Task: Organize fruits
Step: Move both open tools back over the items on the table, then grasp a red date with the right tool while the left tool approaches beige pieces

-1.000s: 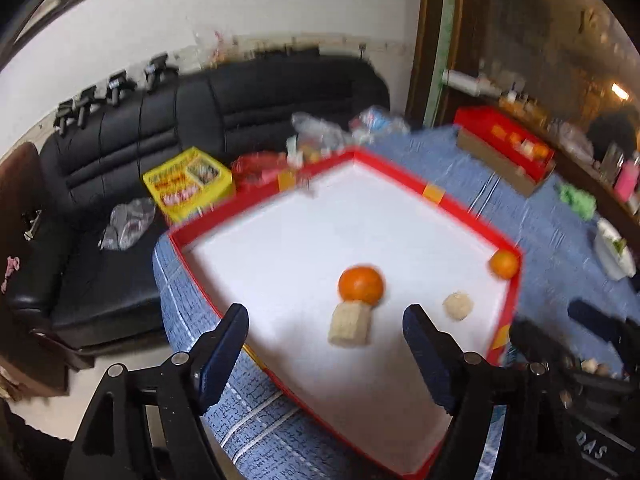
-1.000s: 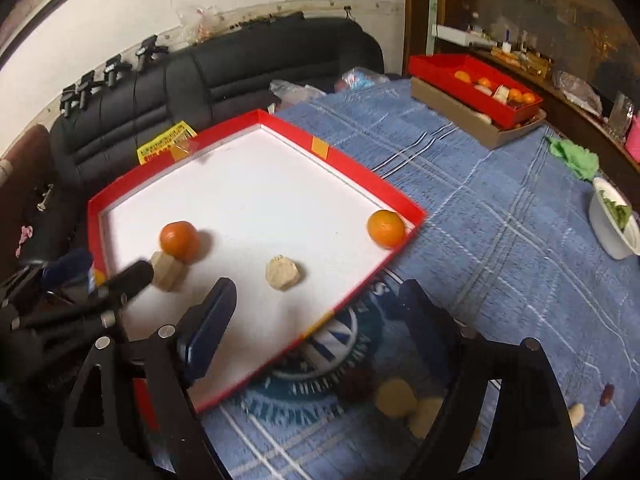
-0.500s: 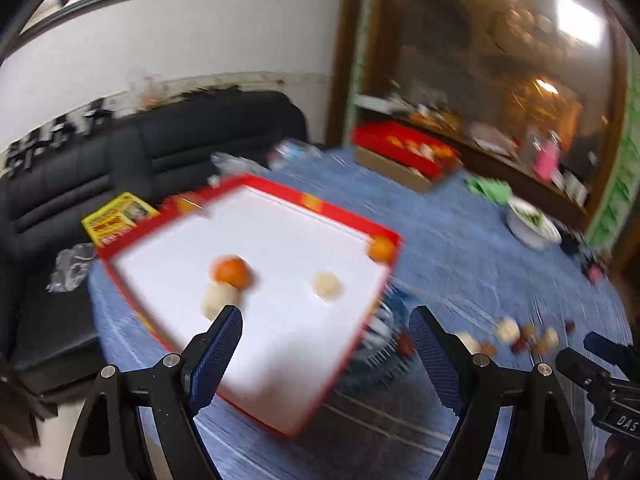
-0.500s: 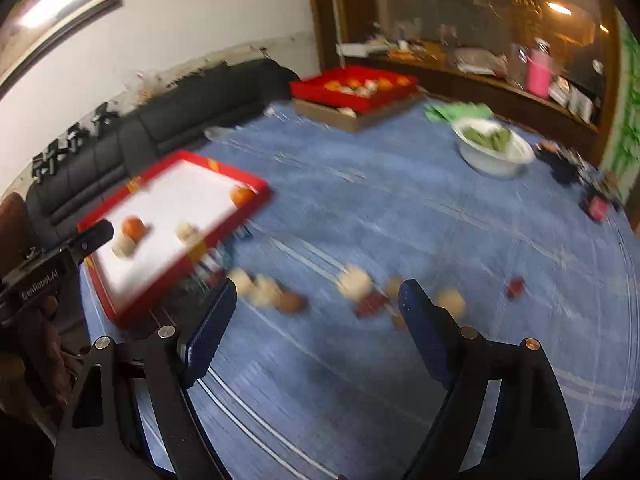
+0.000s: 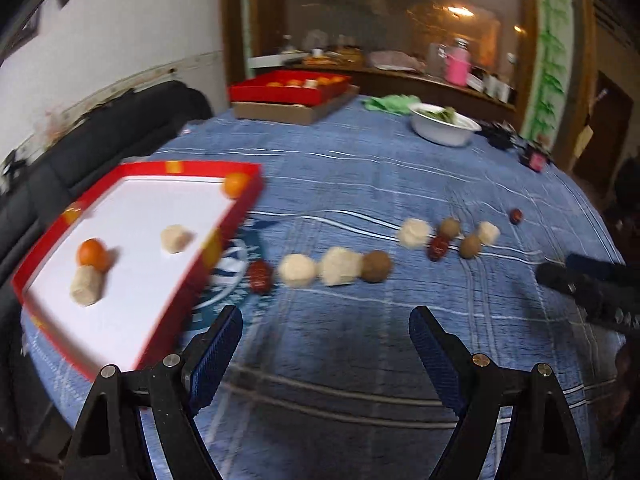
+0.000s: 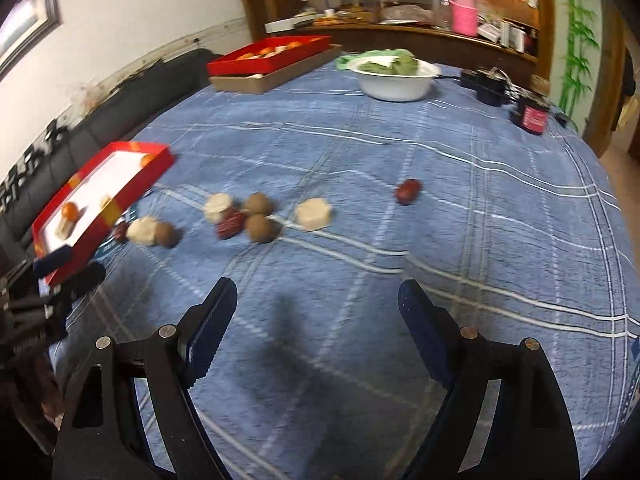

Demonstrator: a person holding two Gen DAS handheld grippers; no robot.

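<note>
Both the left claw (image 5: 325,340) and the right claw (image 6: 312,312) gape wide and empty; ahead-left, the red tray (image 5: 160,169) holds four pieces, while about ten fruits (image 5: 340,266) remain loose on the tabletop (image 5: 360,168).

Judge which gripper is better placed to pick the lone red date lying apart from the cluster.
Right. The right gripper, open and empty, faces the lone red date; from the left gripper, it lies far off.

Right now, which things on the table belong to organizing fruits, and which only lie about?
For the job: red tray, oranges, pale pieces, brown fruits, red dates.
Lying about: white bowl, green cloth, black jar.
</note>
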